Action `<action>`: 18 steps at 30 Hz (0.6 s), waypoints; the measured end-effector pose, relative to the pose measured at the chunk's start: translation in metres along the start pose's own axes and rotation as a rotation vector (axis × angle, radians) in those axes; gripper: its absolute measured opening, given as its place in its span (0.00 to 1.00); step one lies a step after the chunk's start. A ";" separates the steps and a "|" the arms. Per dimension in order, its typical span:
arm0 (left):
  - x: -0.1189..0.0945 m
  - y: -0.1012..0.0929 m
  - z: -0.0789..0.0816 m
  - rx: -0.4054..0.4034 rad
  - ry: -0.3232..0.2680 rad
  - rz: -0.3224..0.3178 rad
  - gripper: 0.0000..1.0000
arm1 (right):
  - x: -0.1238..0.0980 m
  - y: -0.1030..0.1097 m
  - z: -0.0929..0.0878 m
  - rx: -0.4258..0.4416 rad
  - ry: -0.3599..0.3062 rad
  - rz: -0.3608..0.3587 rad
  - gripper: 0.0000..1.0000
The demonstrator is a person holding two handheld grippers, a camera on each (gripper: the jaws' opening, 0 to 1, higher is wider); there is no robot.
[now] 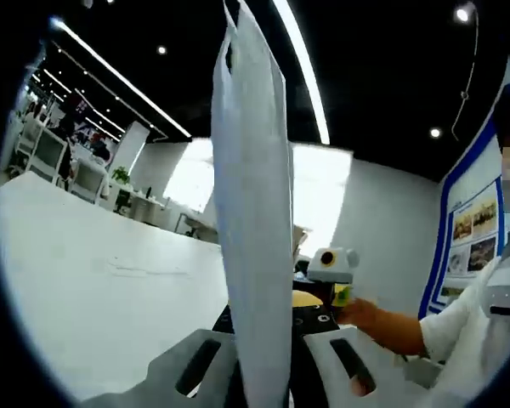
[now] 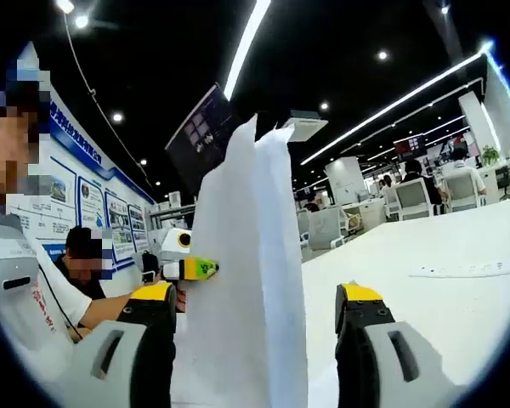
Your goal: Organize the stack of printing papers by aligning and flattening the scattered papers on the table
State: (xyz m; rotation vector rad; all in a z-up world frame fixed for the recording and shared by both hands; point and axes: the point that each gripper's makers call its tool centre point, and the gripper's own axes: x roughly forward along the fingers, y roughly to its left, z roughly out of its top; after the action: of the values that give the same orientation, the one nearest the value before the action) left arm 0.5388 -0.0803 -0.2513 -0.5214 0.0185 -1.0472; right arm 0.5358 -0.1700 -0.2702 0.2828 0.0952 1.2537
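In the left gripper view, the left hand-held gripper rises from the bottom centre of the frame, its two grey slotted jaws closed against a stack of white papers. The papers stand on edge, running from the bottom centre to the top of the frame. The white surface spreads across the left half of the frame. To the right of the papers, at centre right, the right hand-held gripper shows yellow and black parts, apparently touching the stack, though the contact is hidden. A hand holds it, with a white sleeve at lower right.
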 end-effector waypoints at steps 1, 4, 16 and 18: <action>-0.001 0.000 0.001 -0.006 -0.004 0.000 0.06 | -0.001 0.000 0.000 0.001 -0.001 0.000 0.73; -0.009 0.000 0.013 -0.107 -0.087 -0.001 0.06 | -0.006 -0.001 0.004 -0.018 -0.025 -0.037 0.78; -0.068 0.027 0.031 -0.381 -0.304 0.079 0.06 | -0.020 -0.002 -0.001 0.024 -0.014 -0.104 0.88; -0.075 0.032 0.027 -0.398 -0.314 0.099 0.06 | -0.024 -0.001 -0.005 0.026 0.011 -0.117 0.88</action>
State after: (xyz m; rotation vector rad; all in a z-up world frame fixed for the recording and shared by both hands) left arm 0.5338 0.0051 -0.2577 -1.0323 -0.0249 -0.8568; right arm 0.5281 -0.1920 -0.2776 0.2892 0.1361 1.1389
